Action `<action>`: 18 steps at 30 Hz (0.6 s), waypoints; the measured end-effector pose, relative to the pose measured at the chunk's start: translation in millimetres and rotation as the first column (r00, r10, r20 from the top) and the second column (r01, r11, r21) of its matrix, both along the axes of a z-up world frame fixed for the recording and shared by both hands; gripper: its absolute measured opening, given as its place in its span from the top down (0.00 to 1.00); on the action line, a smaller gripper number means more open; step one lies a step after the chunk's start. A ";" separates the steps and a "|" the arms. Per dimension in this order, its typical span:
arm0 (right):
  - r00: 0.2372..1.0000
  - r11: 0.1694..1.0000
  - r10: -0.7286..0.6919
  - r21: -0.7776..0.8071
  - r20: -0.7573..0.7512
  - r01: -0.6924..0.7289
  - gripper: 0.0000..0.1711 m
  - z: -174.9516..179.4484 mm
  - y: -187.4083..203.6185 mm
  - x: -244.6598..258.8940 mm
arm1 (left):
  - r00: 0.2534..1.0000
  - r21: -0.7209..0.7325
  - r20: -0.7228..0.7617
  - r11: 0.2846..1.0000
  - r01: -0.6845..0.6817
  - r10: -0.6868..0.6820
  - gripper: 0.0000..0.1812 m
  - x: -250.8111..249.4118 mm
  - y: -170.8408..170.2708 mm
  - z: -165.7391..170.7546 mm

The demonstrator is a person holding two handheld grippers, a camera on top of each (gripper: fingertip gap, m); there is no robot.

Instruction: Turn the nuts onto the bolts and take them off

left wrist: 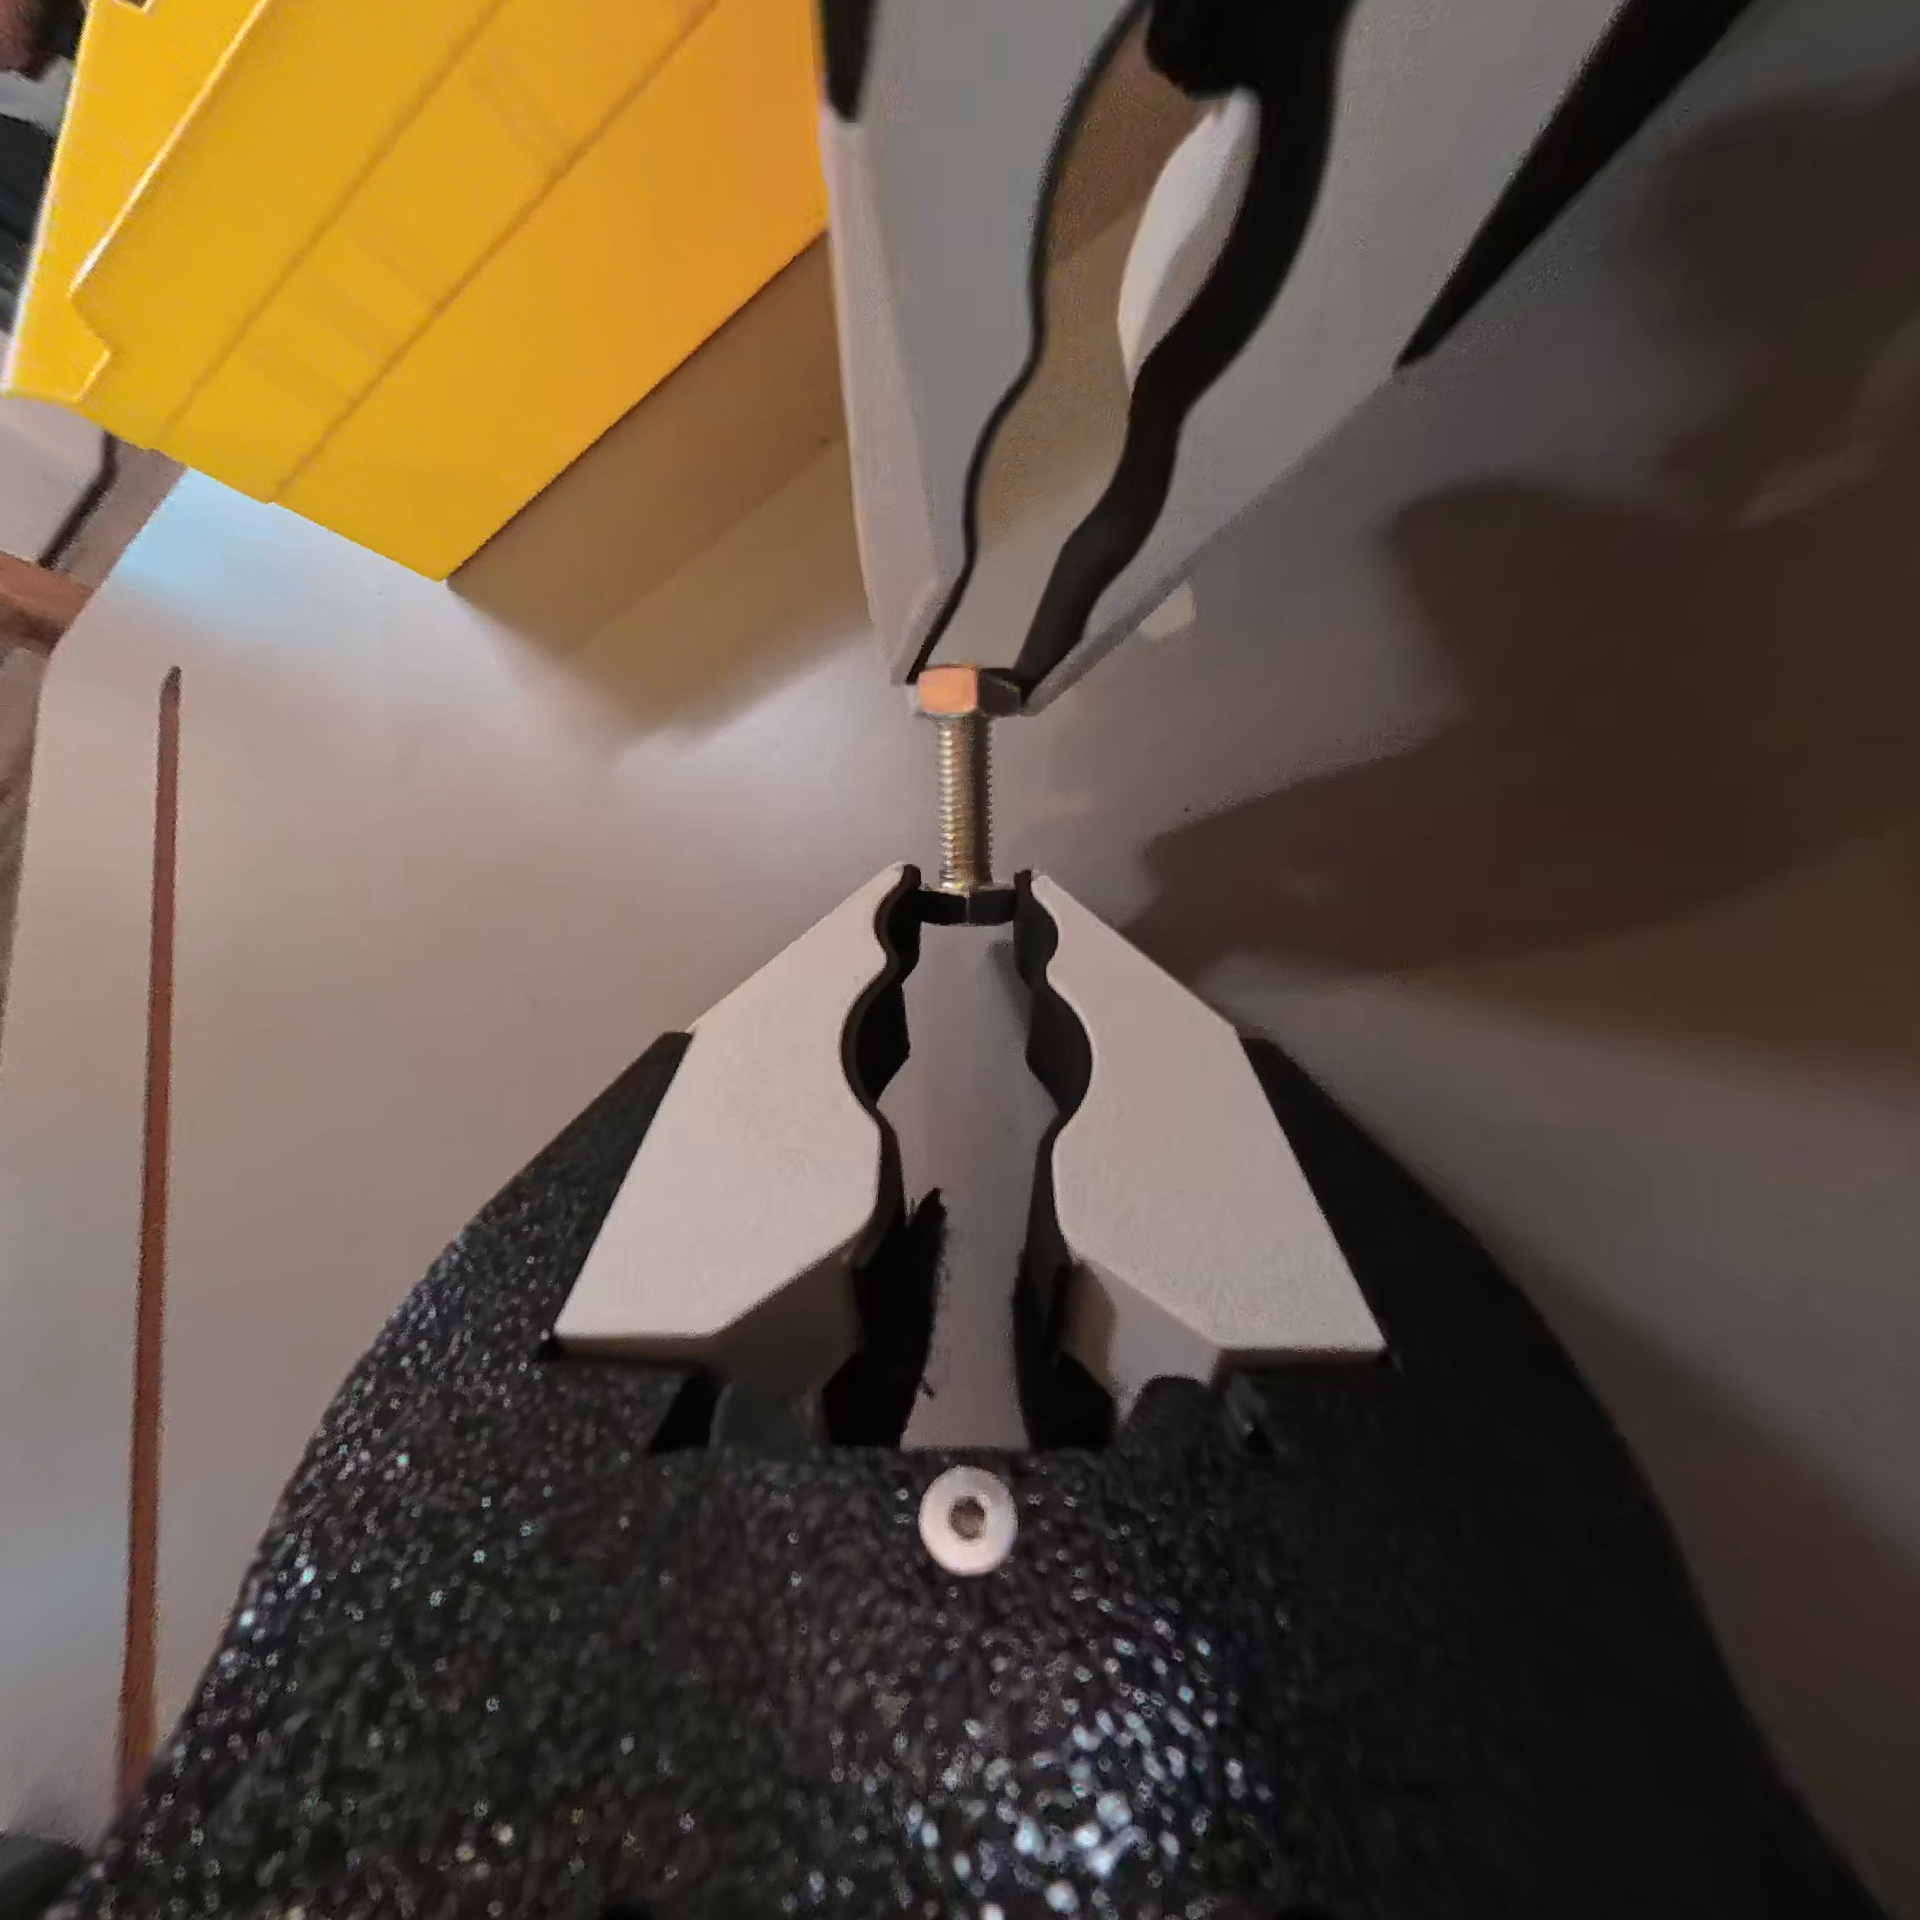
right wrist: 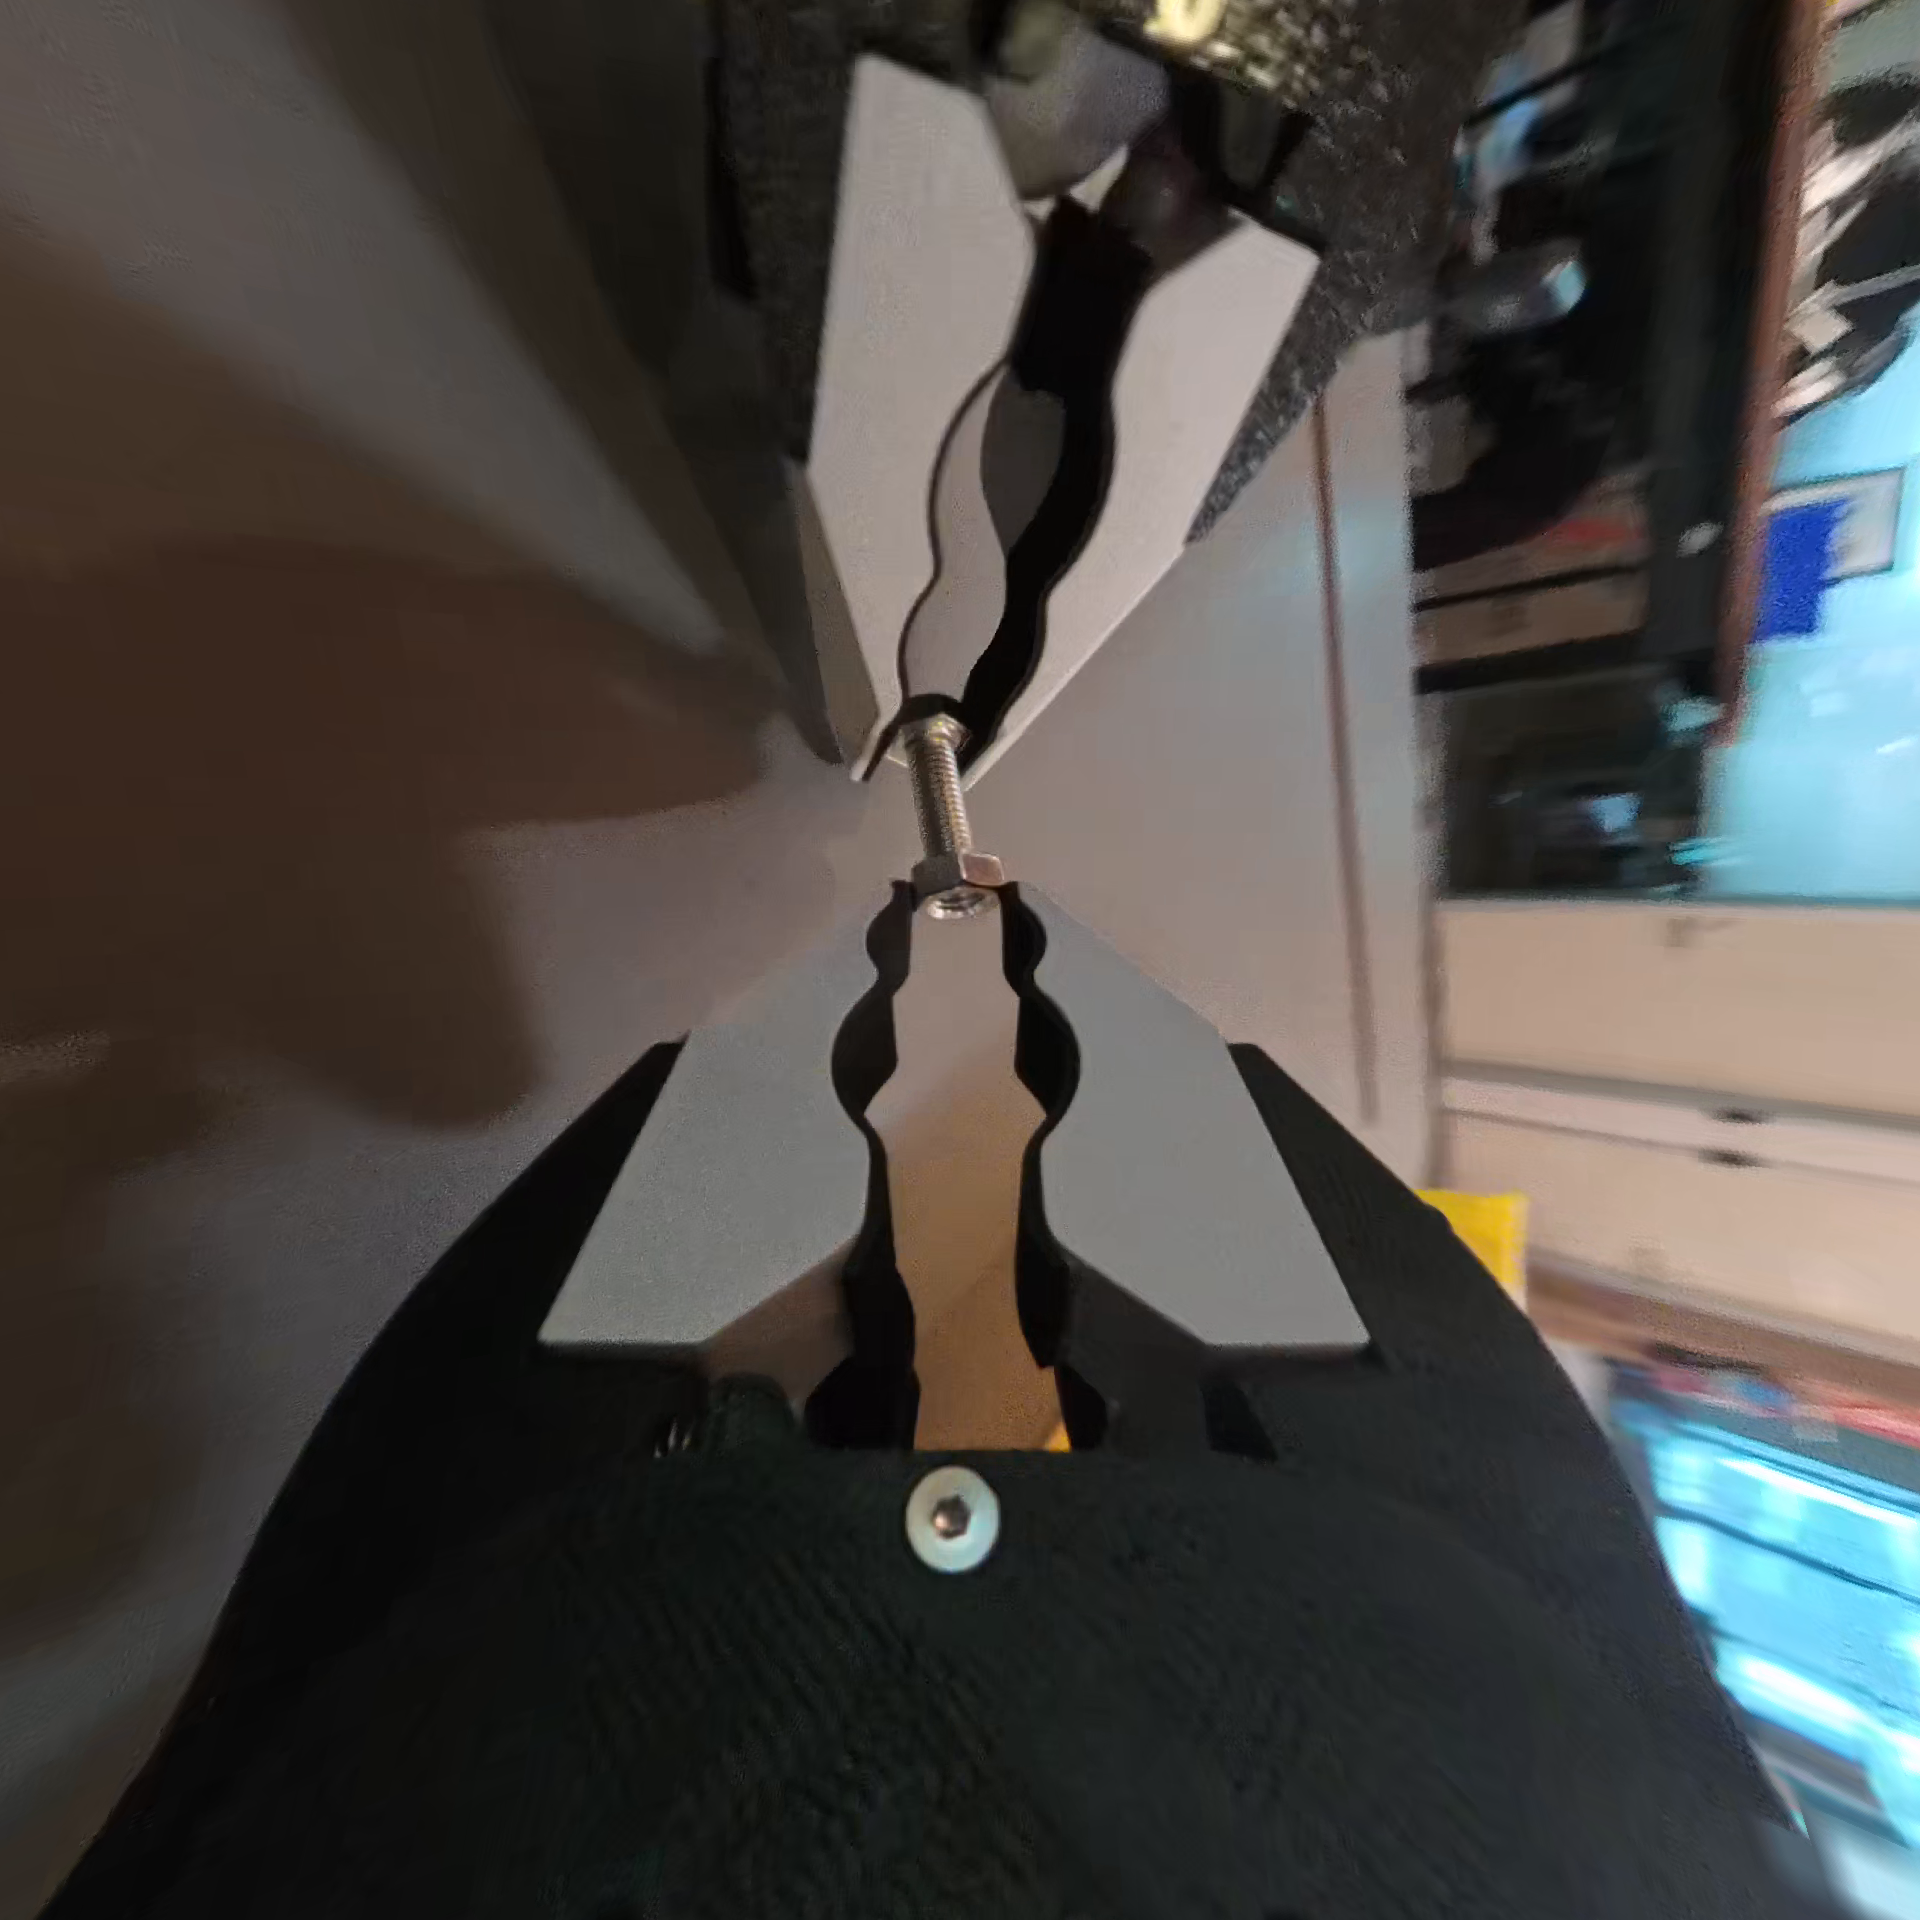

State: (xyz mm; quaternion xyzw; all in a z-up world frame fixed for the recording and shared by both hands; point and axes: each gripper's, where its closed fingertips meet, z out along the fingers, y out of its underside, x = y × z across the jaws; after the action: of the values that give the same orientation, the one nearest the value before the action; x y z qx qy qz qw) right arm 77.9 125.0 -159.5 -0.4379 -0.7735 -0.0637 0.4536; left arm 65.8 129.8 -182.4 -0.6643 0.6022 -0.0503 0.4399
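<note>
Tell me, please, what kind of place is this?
Probably a workshop or lab with storage. A pale table holds a yellow bin, and white drawers and cluttered dark shelves stand behind, though blurred.

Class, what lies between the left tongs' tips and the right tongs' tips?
The bolt, its threaded shank bare, spans that gap; both wrist views show it.

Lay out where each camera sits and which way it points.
Left wrist view: sits on the left gripper, looking along its grey jaws at the small silver hex nut on the silver threaded bolt; right gripper opposite, yellow plastic bin behind.
Right wrist view: sits on the right gripper, facing back along the silver threaded bolt toward the left gripper.
Shared: both grippers and the bolt; the cameras face each other.
</note>
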 end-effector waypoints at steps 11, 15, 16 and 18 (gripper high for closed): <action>0.938 0.477 -0.347 -0.862 -0.005 0.172 0.91 10.7 -2.7 3.9 | 1.000 0.140 -0.002 0.990 0.026 -0.026 0.91 4.3 2.9 14.9; 0.903 0.233 -0.408 -0.941 0.135 0.246 0.91 10.6 -2.5 8.0 | 1.000 0.145 0.010 0.989 0.021 -0.023 0.91 8.5 4.1 14.4; 0.900 0.212 -0.410 -0.944 0.150 0.254 0.91 11.3 -1.8 8.3 | 1.000 0.145 0.021 0.989 0.017 -0.021 0.91 8.8 4.6 15.2; 0.897 0.212 -0.415 -0.943 0.153 0.259 0.91 14.0 -0.5 7.7 | 0.999 0.139 0.047 0.990 0.008 -0.015 0.91 8.3 5.5 17.5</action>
State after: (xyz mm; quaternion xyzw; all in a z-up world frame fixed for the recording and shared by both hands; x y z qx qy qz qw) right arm 85.6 124.6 -145.5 -0.7790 -0.5124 0.3368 0.1311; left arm 74.1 135.4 -164.8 -0.6273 0.5971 -0.0268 0.4992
